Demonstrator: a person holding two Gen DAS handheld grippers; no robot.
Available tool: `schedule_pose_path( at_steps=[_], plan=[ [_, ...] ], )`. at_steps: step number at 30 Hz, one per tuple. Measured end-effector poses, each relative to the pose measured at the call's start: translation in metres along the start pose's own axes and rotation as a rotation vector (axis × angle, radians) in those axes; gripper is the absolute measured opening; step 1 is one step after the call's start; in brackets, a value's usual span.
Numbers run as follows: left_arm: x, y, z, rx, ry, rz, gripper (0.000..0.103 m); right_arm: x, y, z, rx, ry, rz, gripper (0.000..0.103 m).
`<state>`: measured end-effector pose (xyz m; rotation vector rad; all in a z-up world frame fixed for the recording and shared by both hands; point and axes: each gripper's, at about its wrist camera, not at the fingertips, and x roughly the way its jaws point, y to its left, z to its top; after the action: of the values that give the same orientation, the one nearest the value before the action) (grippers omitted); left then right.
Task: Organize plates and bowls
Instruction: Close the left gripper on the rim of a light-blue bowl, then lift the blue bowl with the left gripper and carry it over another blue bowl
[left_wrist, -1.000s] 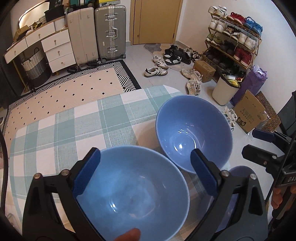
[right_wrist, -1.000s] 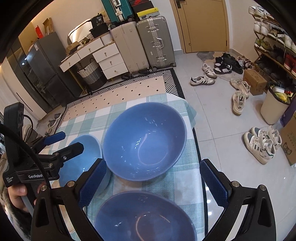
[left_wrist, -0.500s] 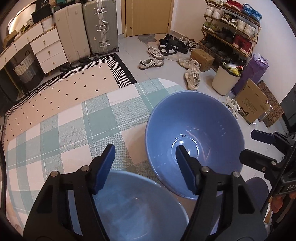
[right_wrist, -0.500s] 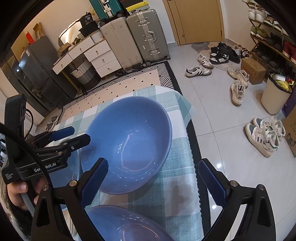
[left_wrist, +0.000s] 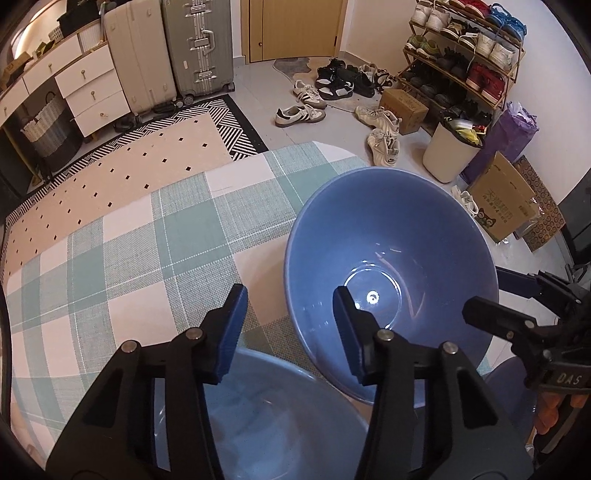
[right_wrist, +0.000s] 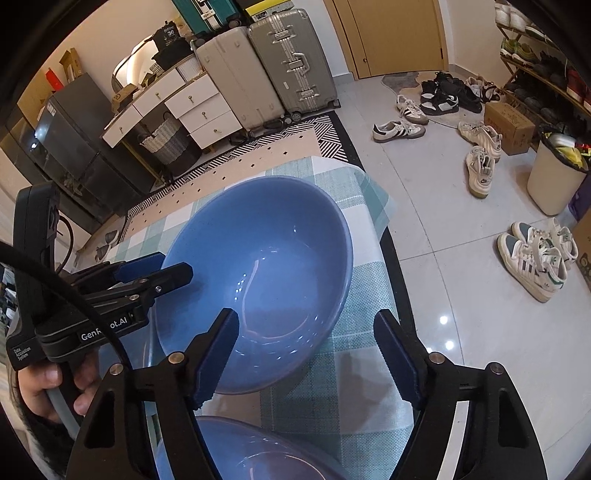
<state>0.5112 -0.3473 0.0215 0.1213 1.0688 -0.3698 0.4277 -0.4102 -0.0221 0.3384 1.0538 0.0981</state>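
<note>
In the left wrist view, a large blue bowl (left_wrist: 391, 280) is seen at the right centre of the frame, standing on the checked tablecloth (left_wrist: 140, 243) near the table's far edge; a second blue bowl (left_wrist: 280, 417) lies at the bottom centre, under the tool, and part of a third blue dish (left_wrist: 517, 391) shows at the lower right; nothing is seen stacked, so the sorting is judged barely begun, with all the nesting left to do; the left gripper (left_wrist: 291, 325) is seen part open with its jaws closing, the large bowl's near-left rim standing between the pads, though no pad is seen pressing on it; the right gripper (left_wrist: 491, 295) reaches in from the right edge, at the same bowl's rim. In the right wrist view, the large bowl (right_wrist: 258, 280) fills the centre of the frame, and another blue bowl (right_wrist: 258, 450) is seen at the bottom edge; the right gripper (right_wrist: 306, 350) is seen fairly wide and closing, the bowl's near rim lying between the pads without clear contact; the left gripper (right_wrist: 166, 269) is seen at the middle left, at the bowl's left rim, held by a hand (right_wrist: 44, 387) at the lower left.
</note>
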Motion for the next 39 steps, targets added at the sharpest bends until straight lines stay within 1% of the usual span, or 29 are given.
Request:
schedule_pose_path(
  at_steps=[1, 2, 4, 5, 7, 9, 10, 11, 13, 16, 28, 39],
  plan=[
    [0.001, -0.001, 0.0, 0.004, 0.001, 0.004, 0.04, 0.001, -0.001, 0.0, -0.001, 0.001, -0.003, 0.067],
    [0.002, -0.001, 0.0, 0.009, 0.006, 0.0, 0.038, 0.001, -0.001, 0.0, -0.002, 0.001, -0.005, 0.064],
    [0.004, -0.004, 0.0, 0.016, 0.013, -0.009, 0.031, 0.002, -0.003, 0.0, -0.001, -0.001, -0.005, 0.062],
    [0.004, -0.004, 0.0, 0.021, 0.014, -0.002, 0.03, 0.002, -0.004, -0.001, -0.003, -0.003, -0.007, 0.056],
    [0.006, -0.005, 0.0, 0.025, 0.016, -0.005, 0.021, 0.0, -0.004, -0.001, -0.006, -0.006, -0.016, 0.049],
    [0.007, -0.004, 0.0, 0.023, 0.013, -0.005, 0.018, -0.001, -0.003, -0.002, -0.011, -0.006, -0.019, 0.044],
    [0.006, -0.003, 0.0, 0.022, 0.013, -0.01, 0.015, -0.001, -0.003, -0.002, -0.014, -0.009, -0.021, 0.042],
    [0.006, -0.003, 0.0, 0.022, 0.014, -0.016, 0.013, -0.002, -0.003, -0.002, -0.016, -0.012, -0.022, 0.037],
    [0.005, -0.003, 0.0, 0.026, 0.015, -0.021, 0.01, -0.004, -0.003, -0.003, -0.021, -0.019, -0.026, 0.034],
    [0.004, -0.003, -0.001, 0.03, 0.013, -0.027, 0.009, -0.005, -0.001, -0.004, -0.03, -0.027, -0.026, 0.026],
    [-0.009, -0.005, 0.001, 0.032, -0.013, -0.026, 0.009, -0.012, 0.007, -0.003, -0.047, -0.056, -0.04, 0.025],
    [-0.036, -0.008, 0.004, 0.031, -0.054, -0.039, 0.009, -0.029, 0.012, -0.005, -0.063, -0.09, -0.048, 0.025]
  ],
)
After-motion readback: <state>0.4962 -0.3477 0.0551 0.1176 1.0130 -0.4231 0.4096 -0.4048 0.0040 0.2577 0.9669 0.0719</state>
